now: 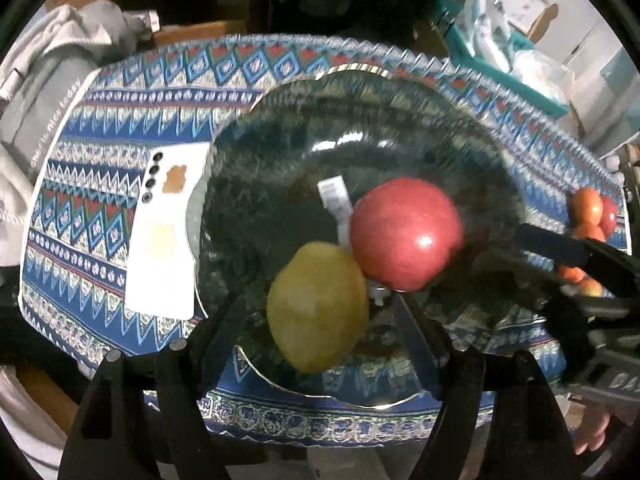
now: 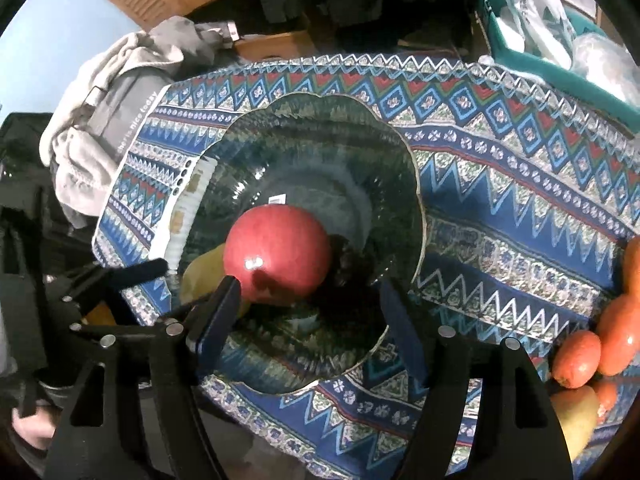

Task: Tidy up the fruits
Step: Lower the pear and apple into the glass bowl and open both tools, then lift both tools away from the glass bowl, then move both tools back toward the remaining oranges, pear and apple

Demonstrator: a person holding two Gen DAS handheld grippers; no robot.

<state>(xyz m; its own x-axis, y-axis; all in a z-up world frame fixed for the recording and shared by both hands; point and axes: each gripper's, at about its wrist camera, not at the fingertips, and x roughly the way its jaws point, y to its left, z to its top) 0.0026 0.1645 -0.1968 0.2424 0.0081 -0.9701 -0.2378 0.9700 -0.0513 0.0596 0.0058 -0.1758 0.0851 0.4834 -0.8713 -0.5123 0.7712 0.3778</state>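
A dark green glass bowl (image 1: 400,128) sits on a patterned blue cloth. A red apple (image 1: 406,234) and a yellow lemon (image 1: 318,306) lie in it, touching. My left gripper (image 1: 320,312) is open with its jaws on either side of the lemon, above the bowl's near rim. My right gripper (image 2: 308,300) is open just over the bowl (image 2: 340,152), with the red apple (image 2: 278,254) just beyond its fingertips. The lemon (image 2: 200,272) peeks out left of the apple. The right gripper also shows at the right edge of the left wrist view (image 1: 560,248).
A white phone (image 1: 166,236) lies face down left of the bowl. Several oranges and a red fruit (image 1: 588,216) sit at the cloth's right edge; they also show in the right wrist view (image 2: 600,344). A grey garment (image 2: 112,120) lies at the far left, a teal bin (image 2: 540,48) at the back right.
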